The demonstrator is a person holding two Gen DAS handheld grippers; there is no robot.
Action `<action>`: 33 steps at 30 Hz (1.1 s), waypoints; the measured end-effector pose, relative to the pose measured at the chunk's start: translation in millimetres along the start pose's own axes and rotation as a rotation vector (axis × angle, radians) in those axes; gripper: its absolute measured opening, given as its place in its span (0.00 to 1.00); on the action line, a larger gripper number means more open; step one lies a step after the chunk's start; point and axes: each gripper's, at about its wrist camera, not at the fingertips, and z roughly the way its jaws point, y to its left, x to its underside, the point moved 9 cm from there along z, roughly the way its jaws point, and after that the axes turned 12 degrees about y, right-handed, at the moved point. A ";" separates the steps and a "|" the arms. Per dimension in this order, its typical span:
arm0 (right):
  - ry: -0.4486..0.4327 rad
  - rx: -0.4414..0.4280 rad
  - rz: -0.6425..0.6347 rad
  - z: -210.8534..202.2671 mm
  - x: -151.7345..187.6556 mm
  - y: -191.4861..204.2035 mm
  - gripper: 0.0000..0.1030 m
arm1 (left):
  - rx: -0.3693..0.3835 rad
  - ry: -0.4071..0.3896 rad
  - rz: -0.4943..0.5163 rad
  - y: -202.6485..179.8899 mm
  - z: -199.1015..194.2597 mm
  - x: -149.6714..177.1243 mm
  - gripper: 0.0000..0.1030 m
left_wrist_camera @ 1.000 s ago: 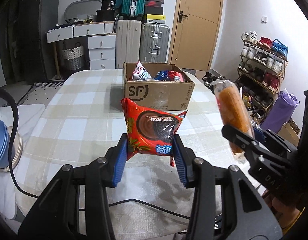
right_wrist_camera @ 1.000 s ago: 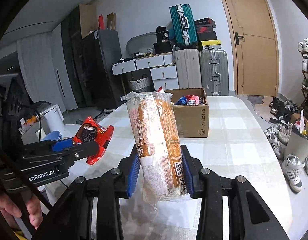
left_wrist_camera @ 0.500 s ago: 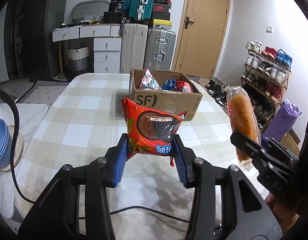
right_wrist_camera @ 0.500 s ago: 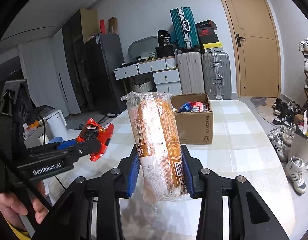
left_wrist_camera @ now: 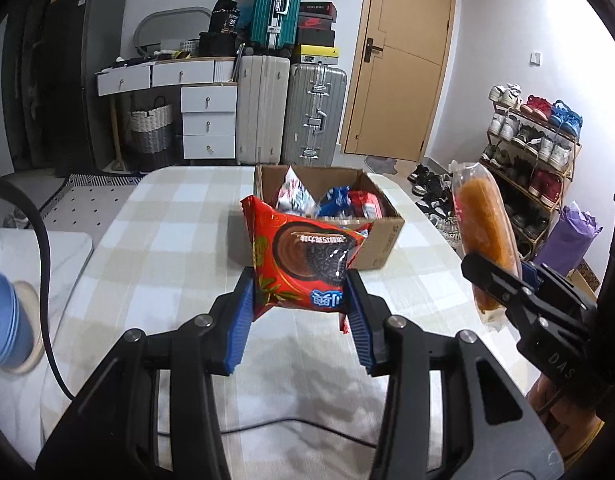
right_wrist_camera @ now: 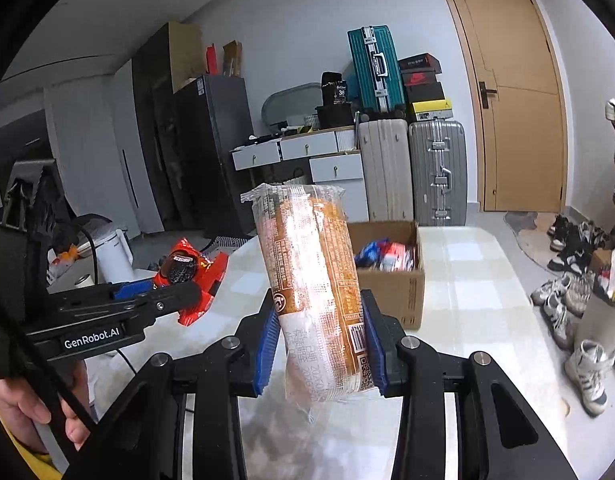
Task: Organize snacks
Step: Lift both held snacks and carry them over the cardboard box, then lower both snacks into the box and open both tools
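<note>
While both tools are loaded and raised over the bench, neither snack has yet been boxed.

Left tool (left_wrist_camera: 299, 304): blue pads are pressed on the lower edge of a red cookie packet (left_wrist_camera: 303, 260), held upright above the checked bench (left_wrist_camera: 147, 240). Right tool (right_wrist_camera: 318, 344): clamped on a long bread roll in clear wrap (right_wrist_camera: 311, 280), held on end. Beyond both, an open cardboard box (left_wrist_camera: 381, 240) is seen on the bench, several packets already inside. Judged: sorting is partly done; two items are left to be carried to the box and released. No loose snacks are seen on the bench.
</note>
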 end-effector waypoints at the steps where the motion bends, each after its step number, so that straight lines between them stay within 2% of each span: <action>1: 0.000 0.004 -0.008 3.5 -6.6 -2.3 0.37 | -0.002 0.003 0.005 0.2 1.9 -6.6 0.39; 9: 0.024 0.031 -0.032 36.9 -58.5 -26.7 0.37 | -0.011 0.021 0.049 -2.4 33.8 -70.4 0.39; 12: 0.032 0.040 -0.038 53.0 -80.9 -38.7 0.37 | 0.004 0.047 0.050 -2.7 55.2 -97.0 0.39; 19: 0.075 0.055 -0.049 100.0 -120.7 -62.7 0.37 | -0.021 0.100 0.053 3.3 112.7 -147.9 0.39; 27: 0.187 0.051 -0.016 175.0 -136.6 -86.0 0.37 | -0.024 0.197 0.080 -0.3 192.7 -171.2 0.39; 33: 0.300 0.067 0.058 228.9 -131.0 -110.2 0.38 | -0.048 0.237 0.186 -24.5 242.5 -174.4 0.39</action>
